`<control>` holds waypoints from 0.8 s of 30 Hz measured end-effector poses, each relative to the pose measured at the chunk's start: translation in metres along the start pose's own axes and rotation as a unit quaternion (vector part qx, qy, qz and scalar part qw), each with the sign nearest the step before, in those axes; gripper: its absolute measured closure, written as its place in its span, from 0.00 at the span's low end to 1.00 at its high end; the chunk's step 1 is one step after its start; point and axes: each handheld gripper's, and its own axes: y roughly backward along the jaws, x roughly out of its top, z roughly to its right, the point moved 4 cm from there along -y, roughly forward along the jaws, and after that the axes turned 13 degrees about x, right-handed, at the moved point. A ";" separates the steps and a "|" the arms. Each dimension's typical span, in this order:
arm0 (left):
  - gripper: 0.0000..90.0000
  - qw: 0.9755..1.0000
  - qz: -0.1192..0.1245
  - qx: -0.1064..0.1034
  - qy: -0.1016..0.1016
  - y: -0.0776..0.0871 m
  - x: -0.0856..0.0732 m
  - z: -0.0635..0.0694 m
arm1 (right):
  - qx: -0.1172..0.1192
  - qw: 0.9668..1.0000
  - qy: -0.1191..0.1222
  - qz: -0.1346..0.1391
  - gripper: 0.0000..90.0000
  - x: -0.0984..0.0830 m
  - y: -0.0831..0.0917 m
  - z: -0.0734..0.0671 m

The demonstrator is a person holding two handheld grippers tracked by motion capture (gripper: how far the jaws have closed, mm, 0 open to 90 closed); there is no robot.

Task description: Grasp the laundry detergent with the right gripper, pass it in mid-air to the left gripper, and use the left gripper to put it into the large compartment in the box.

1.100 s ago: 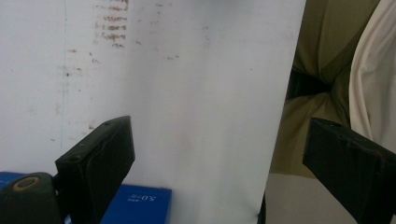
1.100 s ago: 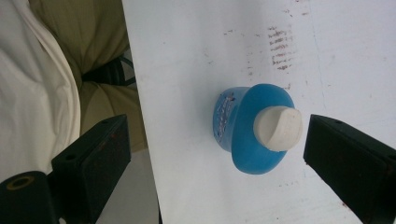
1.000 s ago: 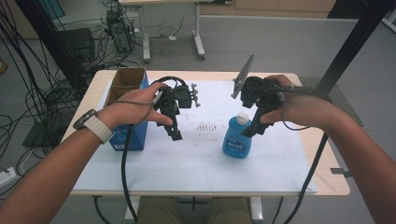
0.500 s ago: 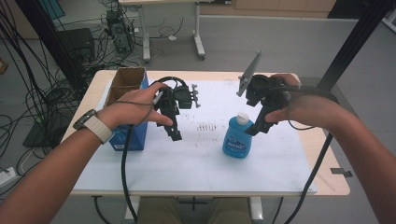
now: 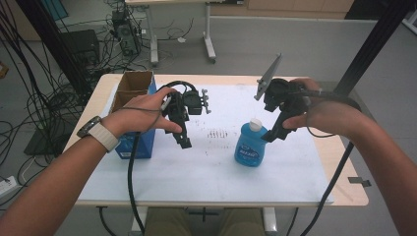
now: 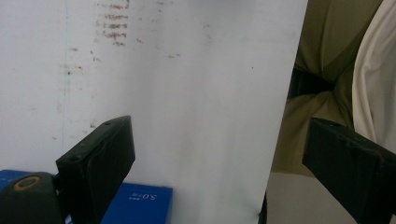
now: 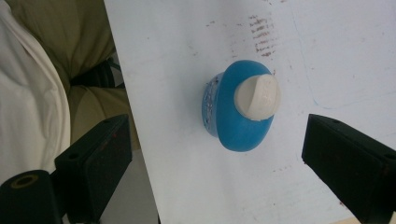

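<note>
A blue bottle [image 5: 250, 147] with a white cap [image 5: 255, 124] stands upright on the white mat [image 5: 206, 169], right of the middle. My right gripper [image 5: 273, 136] hangs just right of the cap, pointing down. In the right gripper view the bottle [image 7: 233, 126] and its cap [image 7: 258, 97] lie below, between the wide-open jaws of the right gripper [image 7: 217, 135], with neither jaw touching it. My left gripper [image 5: 184, 142] hovers over the mat left of the middle, open. In the left gripper view only bare mat shows between the jaws of the left gripper [image 6: 219, 126].
A blue box [image 5: 137, 145] stands at the mat's left edge beside my left hand, with an open cardboard box [image 5: 134, 84] behind it. The wooden table edge [image 5: 351, 194] shows at the right. The person's lap [image 7: 88, 56] is beyond the near edge.
My right gripper has drifted slightly right and away from the bottle's cap. The left gripper and the bottle have not moved.
</note>
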 end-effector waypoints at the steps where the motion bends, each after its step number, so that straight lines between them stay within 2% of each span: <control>1: 0.11 1.000 -0.001 0.000 -0.001 0.000 0.000 0.000 | 0.001 1.000 -0.002 0.002 0.09 -0.001 -0.001 0.001; 8: 0.11 1.000 -0.002 0.000 -0.001 0.000 0.000 0.000 | -0.003 1.000 -0.005 0.011 0.08 -0.006 -0.004 0.004; 17: 0.11 1.000 0.000 0.002 0.001 -0.001 0.000 0.000 | -0.011 0.999 -0.004 0.037 0.08 -0.013 -0.003 0.008; 24: 0.11 1.000 0.003 0.004 0.000 -0.002 0.002 0.001 | -0.014 0.999 -0.012 0.048 0.07 -0.019 -0.009 0.011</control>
